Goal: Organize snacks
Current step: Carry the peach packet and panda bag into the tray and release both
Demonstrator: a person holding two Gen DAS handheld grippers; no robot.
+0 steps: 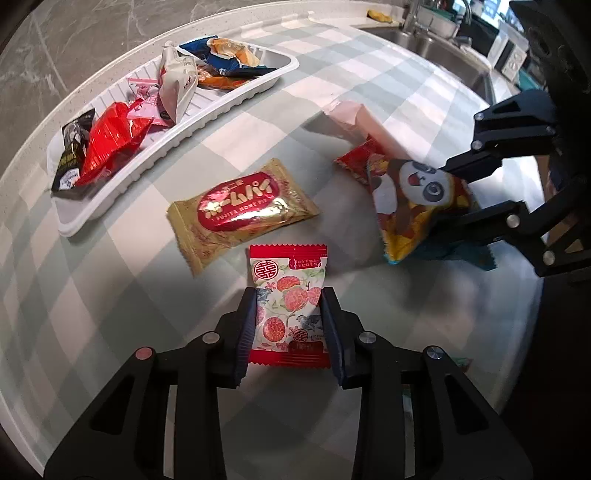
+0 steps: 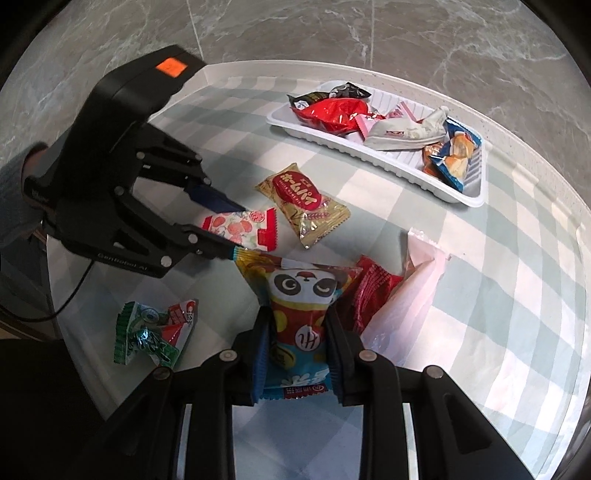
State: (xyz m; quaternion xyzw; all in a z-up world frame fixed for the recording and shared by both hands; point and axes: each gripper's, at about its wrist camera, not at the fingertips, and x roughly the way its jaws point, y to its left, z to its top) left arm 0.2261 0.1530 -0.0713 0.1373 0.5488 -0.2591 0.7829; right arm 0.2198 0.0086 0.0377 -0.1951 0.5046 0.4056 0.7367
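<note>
claws (image 1: 290,317) (image 2: 297,341) angled steeply down, each clamping a snack packet.

A round table (image 1: 362,74) is covered by a pale green and white checked cloth (image 2: 498,258). The floor (image 2: 369,33) is laid in grey marbled tile. A steel sink (image 1: 436,48) with what appears to be a tap is seen beyond the table.
</note>
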